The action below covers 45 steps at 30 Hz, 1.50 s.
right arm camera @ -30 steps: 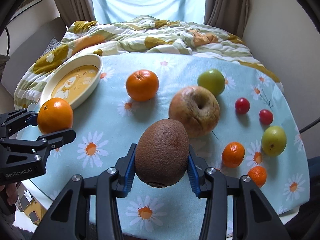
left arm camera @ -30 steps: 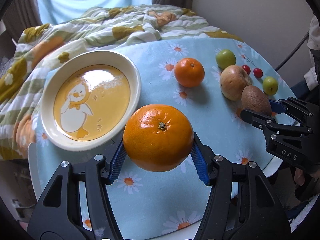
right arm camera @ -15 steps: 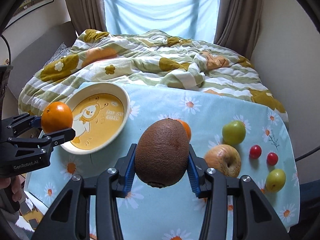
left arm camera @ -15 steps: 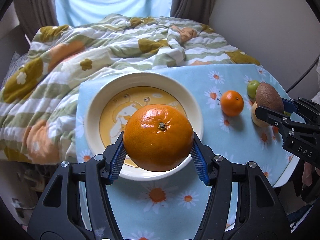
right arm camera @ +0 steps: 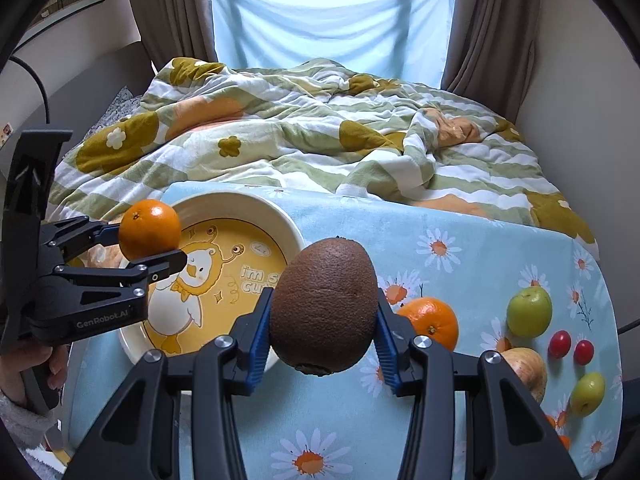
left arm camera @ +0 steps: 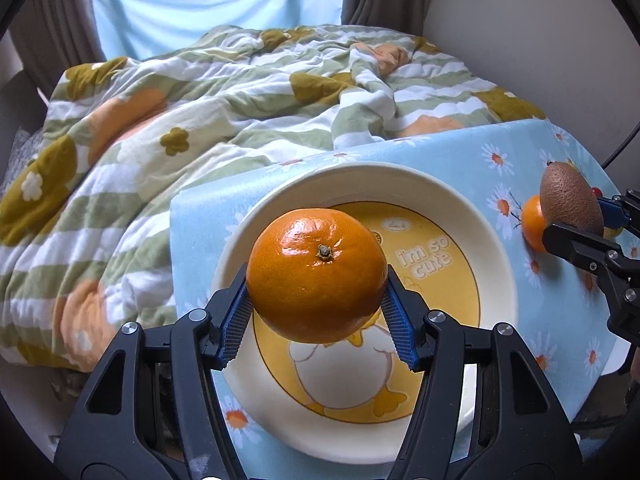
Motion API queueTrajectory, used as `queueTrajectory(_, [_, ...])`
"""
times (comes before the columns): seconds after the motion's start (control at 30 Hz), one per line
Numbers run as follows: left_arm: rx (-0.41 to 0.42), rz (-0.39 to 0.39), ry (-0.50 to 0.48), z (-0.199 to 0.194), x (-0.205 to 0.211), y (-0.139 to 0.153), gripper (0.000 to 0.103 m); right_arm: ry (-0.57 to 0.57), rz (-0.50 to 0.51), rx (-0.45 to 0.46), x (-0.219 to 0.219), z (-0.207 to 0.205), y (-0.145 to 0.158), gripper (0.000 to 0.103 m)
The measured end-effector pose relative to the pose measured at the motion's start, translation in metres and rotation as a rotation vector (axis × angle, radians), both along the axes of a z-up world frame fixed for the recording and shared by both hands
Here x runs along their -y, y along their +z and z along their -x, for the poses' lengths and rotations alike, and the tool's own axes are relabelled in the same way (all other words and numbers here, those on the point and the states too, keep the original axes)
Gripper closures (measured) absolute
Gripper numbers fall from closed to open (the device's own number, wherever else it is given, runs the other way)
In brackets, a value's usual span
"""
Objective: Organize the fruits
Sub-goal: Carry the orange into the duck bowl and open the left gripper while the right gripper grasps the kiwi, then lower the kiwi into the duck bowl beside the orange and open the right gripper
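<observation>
Printed inside the plate: "i'm so cute", beside a duck drawing; "GenRobot.AI" on the left hand-held gripper. Pinching an orange above the plate, stem end facing the camera. Right hand-held gripper clamped on a kiwi, long axis tilted upright, over the plate's near rim and daisy-print surface.

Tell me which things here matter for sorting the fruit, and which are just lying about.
Job: orange in left claw; kiwi in right claw; plate; second orange, green apples, brown apple, red cherries on the table.

Lying about: blanket, curtains.
</observation>
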<state>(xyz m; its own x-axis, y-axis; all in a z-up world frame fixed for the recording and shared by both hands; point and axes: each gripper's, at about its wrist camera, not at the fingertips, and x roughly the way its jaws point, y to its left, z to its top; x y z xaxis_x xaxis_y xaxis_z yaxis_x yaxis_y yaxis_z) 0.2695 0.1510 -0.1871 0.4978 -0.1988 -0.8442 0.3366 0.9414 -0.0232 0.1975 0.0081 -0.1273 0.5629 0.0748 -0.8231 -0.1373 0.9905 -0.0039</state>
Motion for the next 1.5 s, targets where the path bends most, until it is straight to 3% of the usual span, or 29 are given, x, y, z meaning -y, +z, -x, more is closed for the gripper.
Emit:
queueTrajectory(0.5, [0.003, -0.056, -0.033, -0.020, 0.016, -0.023, 0.035, 0.028, 0.003, -0.028, 0.001, -0.016, -0.011, 0.061])
queueTrajectory(0.57, [0.015, -0.063, -0.035, -0.019, 0.017, -0.021, 0.022, 0.033, 0.003, -0.032, 0.001, -0.017, -0.011, 0.061])
queueTrajectory(0.6, [0.024, -0.043, -0.044, -0.018, 0.017, -0.017, 0.007, 0.037, 0.004, -0.032, 0.002, -0.018, -0.010, 0.061])
queueTrajectory(0.63, [0.035, -0.031, -0.040, -0.017, 0.016, -0.013, 0.000, 0.040, 0.005, -0.031, 0.002, -0.018, -0.010, 0.061])
queueTrajectory(1.03, [0.028, 0.018, 0.077, 0.021, -0.020, 0.014, 0.000, 0.127, 0.026, -0.017, -0.010, -0.032, -0.002, 0.061])
queueTrajectory(1.5, [-0.015, 0.036, 0.185, 0.069, -0.042, 0.020, 0.000, 0.292, 0.059, -0.056, -0.054, -0.060, -0.031, 0.061])
